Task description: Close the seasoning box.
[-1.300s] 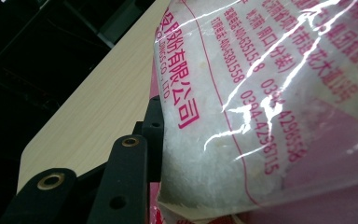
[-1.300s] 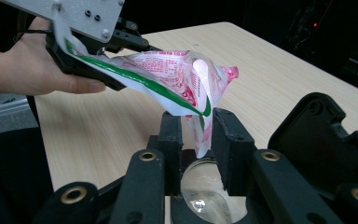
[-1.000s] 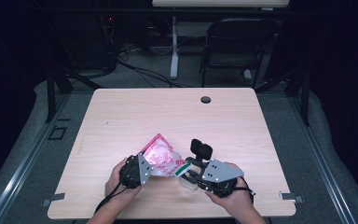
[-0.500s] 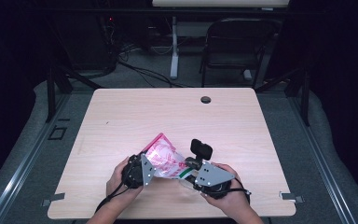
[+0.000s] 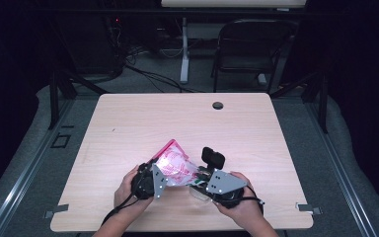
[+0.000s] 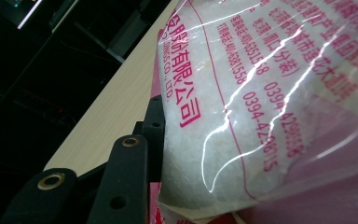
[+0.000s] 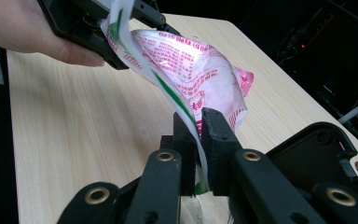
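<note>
A pink-and-white printed plastic bag [image 5: 173, 164] of white grains is held up over the table's near edge between both grippers. My left gripper [image 5: 164, 176] grips its left side; in the left gripper view one black finger [image 6: 153, 130] presses on the bag [image 6: 261, 93], and the other finger is hidden behind it. My right gripper [image 7: 198, 135] has just been closing, and its jaws now pinch the bag's green-striped edge [image 7: 168, 93]. From above, the right gripper [image 5: 196, 180] sits at the bag's right. The right gripper view also shows the left gripper [image 7: 107, 28] and the hand [image 7: 28, 28] holding it.
The light wooden table [image 5: 177, 123] has a cable hole [image 5: 218, 105] at its far edge. A black rounded object [image 5: 212, 157] lies just beyond the right gripper. A dark folding chair [image 5: 249, 49] and cables stand behind the table.
The right gripper has shifted slightly in toward the bag's lower right edge. The left gripper and the bag have hardly moved.
</note>
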Available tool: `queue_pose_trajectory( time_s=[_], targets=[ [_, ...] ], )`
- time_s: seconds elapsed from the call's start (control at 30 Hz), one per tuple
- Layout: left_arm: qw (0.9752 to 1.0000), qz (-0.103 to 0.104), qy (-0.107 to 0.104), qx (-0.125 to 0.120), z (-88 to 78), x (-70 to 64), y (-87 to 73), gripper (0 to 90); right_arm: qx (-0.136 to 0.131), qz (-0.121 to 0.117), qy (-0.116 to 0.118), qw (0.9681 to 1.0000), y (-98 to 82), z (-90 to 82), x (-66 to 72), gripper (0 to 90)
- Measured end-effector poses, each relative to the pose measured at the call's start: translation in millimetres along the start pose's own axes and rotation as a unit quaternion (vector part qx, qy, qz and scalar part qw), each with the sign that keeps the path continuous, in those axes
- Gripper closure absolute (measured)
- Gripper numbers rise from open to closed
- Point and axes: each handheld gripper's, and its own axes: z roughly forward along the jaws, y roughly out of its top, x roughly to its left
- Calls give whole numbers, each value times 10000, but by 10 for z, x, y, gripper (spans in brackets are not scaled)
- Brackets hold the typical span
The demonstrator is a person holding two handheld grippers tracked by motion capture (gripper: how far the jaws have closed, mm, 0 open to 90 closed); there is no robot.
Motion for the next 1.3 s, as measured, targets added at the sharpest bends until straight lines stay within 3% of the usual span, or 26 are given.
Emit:
queue_pose_trajectory(
  time_s=[0.7, 1.0, 1.3],
  targets=[
    [9998, 173, 137, -14, -3, 16, 31, 667, -60, 73, -3, 10000, -33, 16, -21, 900],
    [9991, 321, 265, -63, -7, 9, 56, 667, -75, 102, -20, 9999, -56, 16, -34, 900],
    [9971, 621, 429, -71, -29, -1, 98, 668, -100, 226, 10, 9997, -91, 10, -53, 900]
  ],
)
